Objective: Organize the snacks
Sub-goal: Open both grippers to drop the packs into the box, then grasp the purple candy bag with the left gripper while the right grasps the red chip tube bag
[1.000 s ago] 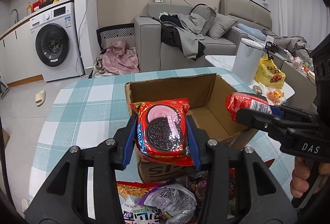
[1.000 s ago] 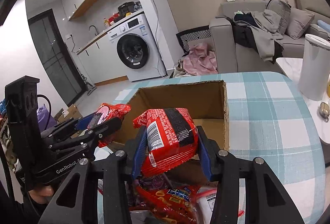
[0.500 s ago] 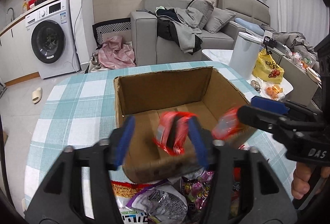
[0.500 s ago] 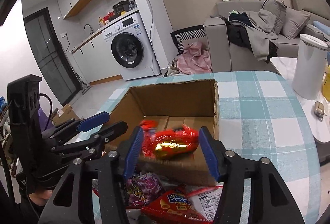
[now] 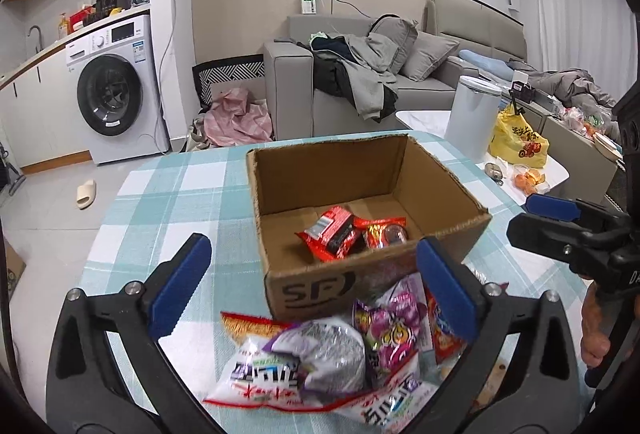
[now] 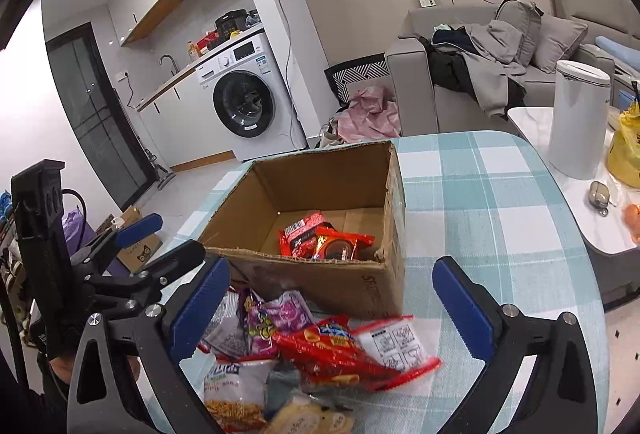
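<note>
Item: snack sort, early stage.

Box (image 5: 372,230): open cardboard, upright on the checked table (image 5: 168,194), ahead of both claws. Holds two red packs on its floor toward the near wall: one red pack (image 5: 330,232) lying tilted, and a cookie pack (image 5: 384,232) touching it on the side toward the right claw. Rest of the box floor bare.

Pile (image 5: 340,350): loose snacks on the table between the claws and the box, its far edge touching or nearly touching the box's near wall. Visible in it: a white-and-purple bag (image 5: 296,362), a purple candy bag (image 5: 394,330), a red chip bag (image 6: 332,352), a noodle-snack bag (image 6: 234,400) nearest the right claw's camera, and a white-labelled pack (image 6: 394,340). Further packs lie under these; count cannot be told.

Left claw (image 5: 312,286): released, jaws spread wide, holding nothing, hovering over the pile's near side.

Right claw (image 6: 336,306): released, jaws spread wide, empty, over the pile just short of the box.

Status, judged: two items boxed, at least five left on the table. Most of the work remains. Both claws stand free for a fresh pick from the pile; the top bags overlap, so a grasp may drag a neighbour along.
</note>
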